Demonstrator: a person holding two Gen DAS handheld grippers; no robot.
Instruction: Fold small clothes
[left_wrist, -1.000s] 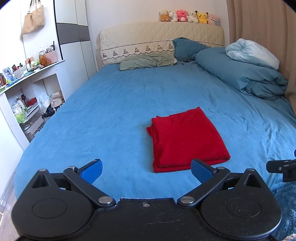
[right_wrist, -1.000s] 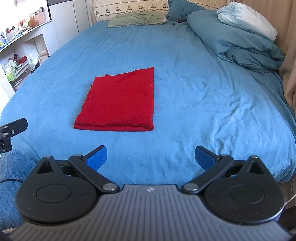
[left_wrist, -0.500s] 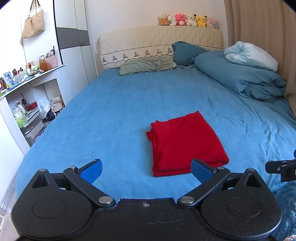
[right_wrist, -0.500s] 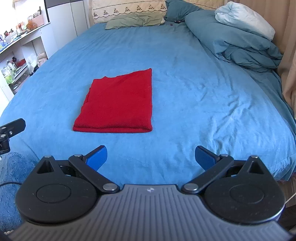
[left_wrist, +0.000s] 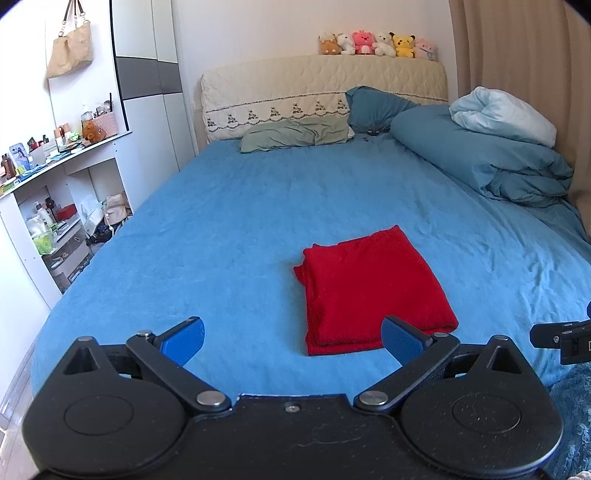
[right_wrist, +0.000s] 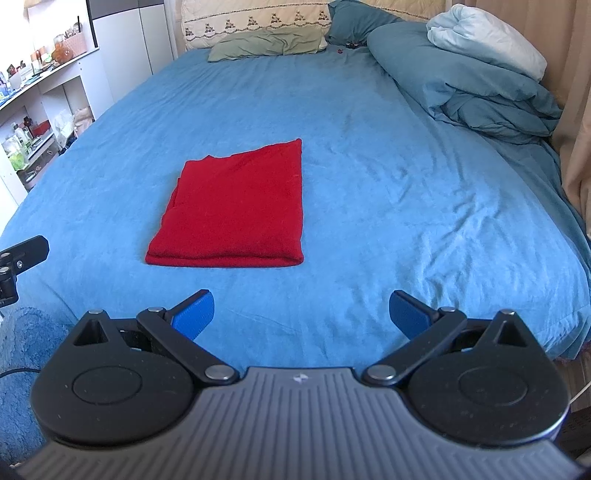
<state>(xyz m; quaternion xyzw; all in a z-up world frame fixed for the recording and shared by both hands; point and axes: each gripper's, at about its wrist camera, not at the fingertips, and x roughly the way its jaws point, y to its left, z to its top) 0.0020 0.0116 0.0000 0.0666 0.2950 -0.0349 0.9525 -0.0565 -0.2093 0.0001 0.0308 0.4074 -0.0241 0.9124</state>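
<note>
Red garment (right_wrist: 232, 210) folded; plush toys (left_wrist: 376, 43) left-view only

No readable words, brand names or numbers show in either view. The only mark is a small pale lightning-bolt-like emblem (right_wrist: 297, 378), set at the top centre of the ribbed grey plastic body of the right hand-held gripper (right_wrist: 301, 314); it carries no lettering. The bottles and packets on the white shelves (left_wrist: 44, 221) have labels, but they are too small and blurred to read. A white mark sits on the black part at the right edge of the left view; it is cut off and illegible.
</note>
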